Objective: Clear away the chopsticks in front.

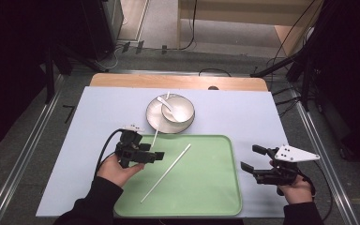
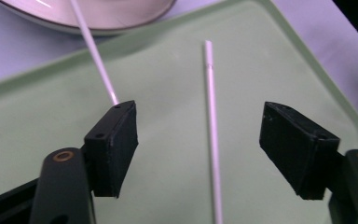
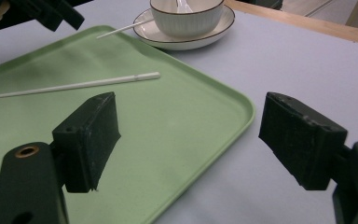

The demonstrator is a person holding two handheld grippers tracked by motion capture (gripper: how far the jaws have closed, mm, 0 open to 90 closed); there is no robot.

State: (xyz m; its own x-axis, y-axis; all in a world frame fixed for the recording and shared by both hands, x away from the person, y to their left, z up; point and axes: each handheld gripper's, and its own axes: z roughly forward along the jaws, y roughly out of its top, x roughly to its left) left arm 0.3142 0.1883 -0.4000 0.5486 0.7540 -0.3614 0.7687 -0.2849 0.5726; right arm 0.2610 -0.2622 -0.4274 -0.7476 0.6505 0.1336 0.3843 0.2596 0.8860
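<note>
Two white chopsticks lie near a green tray [image 1: 215, 187] on a pale blue table mat [image 1: 98, 117]. One chopstick [image 1: 166, 172] lies slantwise on the tray's floor, its thick end toward the tray's far edge. The other chopstick [image 1: 155, 135] leans off a plate [image 1: 153, 117] just beyond the tray's far edge, its tip reaching the tray's far left corner. On that plate stands a white bowl [image 1: 180, 110] with a white spoon [image 1: 165, 104] in it.

The left gripper [image 1: 154, 156] hangs over the tray's left part, jaws spread wide and holding nothing; in the left gripper view the tray chopstick [image 2: 212, 130] runs between them, and the leaning chopstick [image 2: 95, 58] ends behind the left-hand jaw.

The right gripper [image 1: 251, 159] is just off the tray's right edge, jaws likewise spread and empty, pointing across the tray. The right gripper view shows the tray's rim [image 3: 242, 105], the bowl [image 3: 186, 16] and plate [image 3: 214, 35] beyond.
</note>
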